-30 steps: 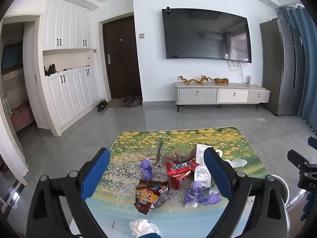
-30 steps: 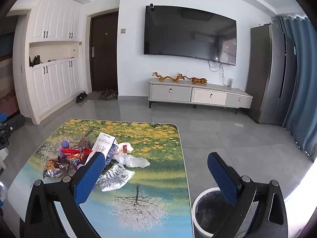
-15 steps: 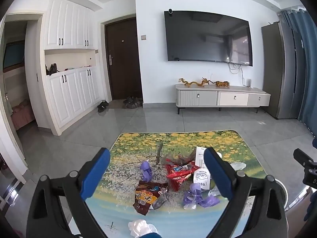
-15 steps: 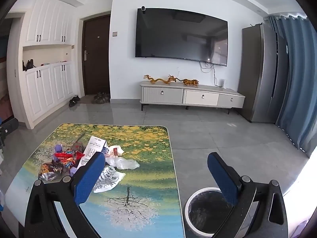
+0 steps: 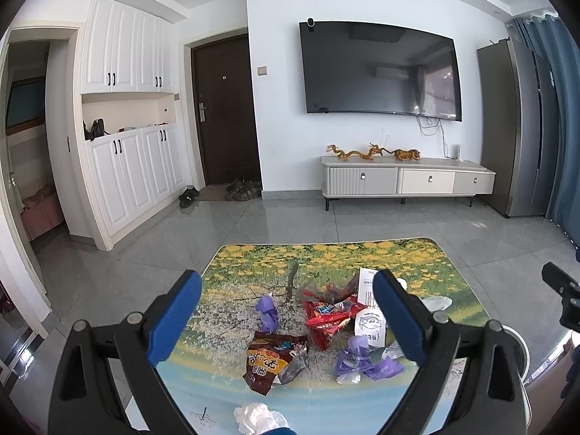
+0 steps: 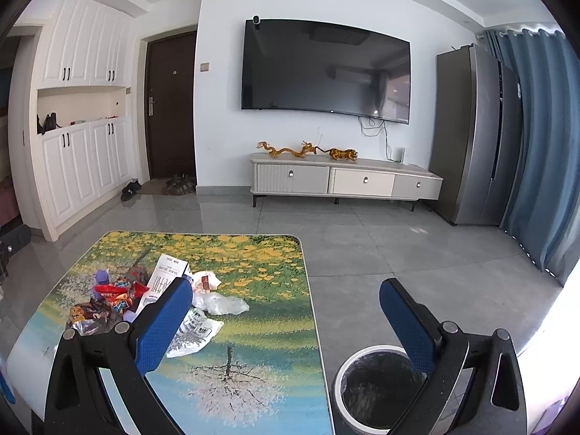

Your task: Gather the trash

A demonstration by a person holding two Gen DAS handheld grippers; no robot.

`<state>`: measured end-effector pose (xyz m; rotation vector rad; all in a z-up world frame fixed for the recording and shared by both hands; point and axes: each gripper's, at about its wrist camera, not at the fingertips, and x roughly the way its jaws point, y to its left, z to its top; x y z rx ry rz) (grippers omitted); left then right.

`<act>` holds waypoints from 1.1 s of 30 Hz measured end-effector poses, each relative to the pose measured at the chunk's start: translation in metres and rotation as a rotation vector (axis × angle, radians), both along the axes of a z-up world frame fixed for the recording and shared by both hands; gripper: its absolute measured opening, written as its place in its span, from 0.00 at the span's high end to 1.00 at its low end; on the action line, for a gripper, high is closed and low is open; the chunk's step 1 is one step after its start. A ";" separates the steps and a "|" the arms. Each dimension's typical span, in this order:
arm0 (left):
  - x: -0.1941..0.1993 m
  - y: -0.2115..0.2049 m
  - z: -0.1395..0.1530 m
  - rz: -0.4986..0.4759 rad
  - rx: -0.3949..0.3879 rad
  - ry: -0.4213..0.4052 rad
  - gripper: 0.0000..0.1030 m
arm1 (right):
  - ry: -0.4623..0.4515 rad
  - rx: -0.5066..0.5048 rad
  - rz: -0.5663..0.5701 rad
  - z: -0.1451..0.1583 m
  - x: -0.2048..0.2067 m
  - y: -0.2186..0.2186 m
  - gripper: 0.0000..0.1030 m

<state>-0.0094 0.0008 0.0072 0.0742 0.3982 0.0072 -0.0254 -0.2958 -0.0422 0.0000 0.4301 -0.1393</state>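
Nothing has been picked up yet, so this reads as the opening step: choosing a first piece and lining up on it. The left tongs (image 5: 286,311) hang spread wide and empty above the near edge of the worktop (image 5: 362,253), and the litter lies ahead of them and between their fingers: a brown snack wrapper (image 5: 266,360) closest in, a red wrapper (image 5: 328,320) beyond it, a small purple wrapper (image 5: 267,310) toward the left finger, crumpled purple scraps (image 5: 357,360) near the right finger, and a white paper packet (image 5: 368,320) partly hidden behind that finger. A white tissue wad (image 5: 255,417) sits just below the tongs at the bottom of the left wrist view. The right tongs (image 6: 286,317) are likewise released and hold nothing; in their view a printed white plastic bag (image 6: 194,330) lies just past the left finger, a clear crumpled bag (image 6: 221,302) a little farther ahead, and the trash bin (image 6: 377,388) stands on the floor beside the worktop, under the right finger, its mouth open. The next move probably calls for lowering one pair of tongs onto a single piece, likely the brown wrapper or the white bag, closing on a raised fold rather than a flat face, then carrying it over the bin. Thin film may slip or drag neighbouring pieces along.
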 end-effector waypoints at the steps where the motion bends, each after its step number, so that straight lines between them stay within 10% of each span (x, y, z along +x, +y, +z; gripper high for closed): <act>1: 0.000 0.000 0.000 -0.001 0.000 0.000 0.07 | -0.005 0.000 -0.005 0.001 -0.001 -0.001 0.00; 33: 0.000 0.003 -0.005 -0.049 -0.029 0.021 0.07 | -0.007 -0.021 0.000 -0.001 0.000 0.001 0.00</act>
